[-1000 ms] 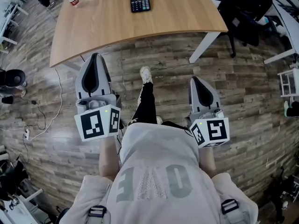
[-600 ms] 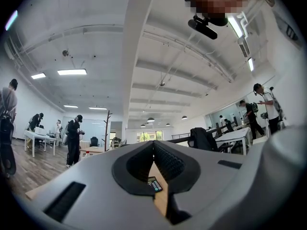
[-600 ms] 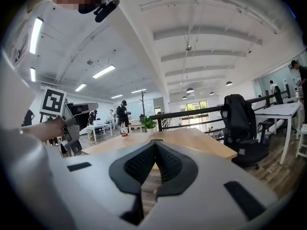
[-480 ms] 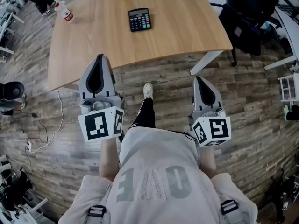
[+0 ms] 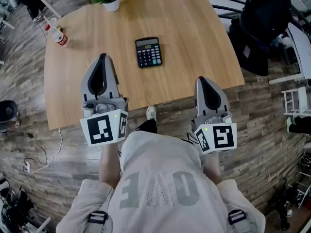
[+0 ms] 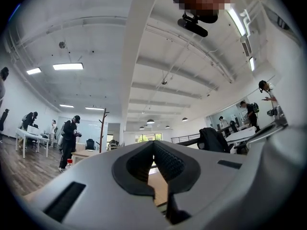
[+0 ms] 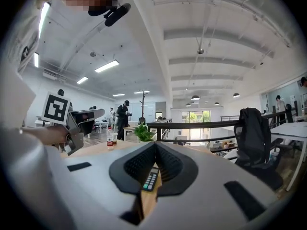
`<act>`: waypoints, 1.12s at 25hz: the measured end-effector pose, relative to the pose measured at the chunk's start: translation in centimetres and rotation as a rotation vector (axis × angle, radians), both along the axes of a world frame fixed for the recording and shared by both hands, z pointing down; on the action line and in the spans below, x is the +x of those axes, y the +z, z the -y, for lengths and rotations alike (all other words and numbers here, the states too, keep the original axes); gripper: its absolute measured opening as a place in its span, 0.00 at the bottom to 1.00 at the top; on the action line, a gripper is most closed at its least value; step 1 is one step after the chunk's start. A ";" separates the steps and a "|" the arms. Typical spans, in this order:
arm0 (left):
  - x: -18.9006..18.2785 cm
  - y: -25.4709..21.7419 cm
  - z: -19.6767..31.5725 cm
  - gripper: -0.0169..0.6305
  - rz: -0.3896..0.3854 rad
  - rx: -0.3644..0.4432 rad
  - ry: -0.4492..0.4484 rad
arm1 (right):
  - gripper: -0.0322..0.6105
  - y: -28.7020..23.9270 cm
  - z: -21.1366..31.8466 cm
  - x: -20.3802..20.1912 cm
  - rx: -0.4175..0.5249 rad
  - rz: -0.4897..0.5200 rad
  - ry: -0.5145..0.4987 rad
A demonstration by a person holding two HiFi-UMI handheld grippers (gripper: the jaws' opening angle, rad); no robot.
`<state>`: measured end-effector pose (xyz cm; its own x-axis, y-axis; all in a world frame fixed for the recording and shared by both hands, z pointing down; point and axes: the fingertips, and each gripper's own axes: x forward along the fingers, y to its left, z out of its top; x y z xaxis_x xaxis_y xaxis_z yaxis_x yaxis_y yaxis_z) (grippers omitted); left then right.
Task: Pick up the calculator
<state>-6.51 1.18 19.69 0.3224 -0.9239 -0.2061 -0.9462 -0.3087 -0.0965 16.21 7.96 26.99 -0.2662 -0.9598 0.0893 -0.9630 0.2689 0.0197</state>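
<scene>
A bottle point(image 5: 59, 37) stands near the left edge of the bench point(image 5: 194, 33). The left tongs point(image 5: 101, 58) hover over the near edge, pinched shut and empty. The calculator point(image 5: 148, 52) lies flat mid-bench, ahead and between both tools. The right tongs point(image 5: 203, 80) are likewise closed on nothing. The likely risk is that closed tips reaching in shove the flat calculator along the wood rather than grip it.

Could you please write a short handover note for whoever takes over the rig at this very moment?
Left gripper: jaws together, empty, above the near part of the light wooden table.
Right gripper: jaws together, empty, at the table's near edge.
Black desk calculator lies flat on the table, ahead between the grippers, untouched.
Done: nothing yet.
Left: open a gripper, reach, grip, lift it.
</scene>
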 end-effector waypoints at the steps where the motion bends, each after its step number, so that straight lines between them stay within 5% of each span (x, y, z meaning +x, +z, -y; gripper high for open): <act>1: -0.3 -0.1 1.3 0.04 -0.006 -0.001 0.001 | 0.08 -0.4 1.3 -0.3 0.006 -0.006 -0.002; 16: -1.7 3.2 11.2 0.04 -0.066 -0.098 -0.032 | 0.08 0.2 12.0 -2.7 -0.060 -0.031 -0.072; 28: -1.3 1.0 12.7 0.04 -0.060 -0.039 -0.157 | 0.08 -1.4 17.5 -2.1 -0.021 -0.020 -0.215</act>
<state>-7.80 -11.52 20.74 0.1620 -0.9695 -0.1839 -0.9868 -0.1592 -0.0296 14.12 -9.55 25.55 -0.4630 -0.8788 0.1158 -0.8826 0.4690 0.0307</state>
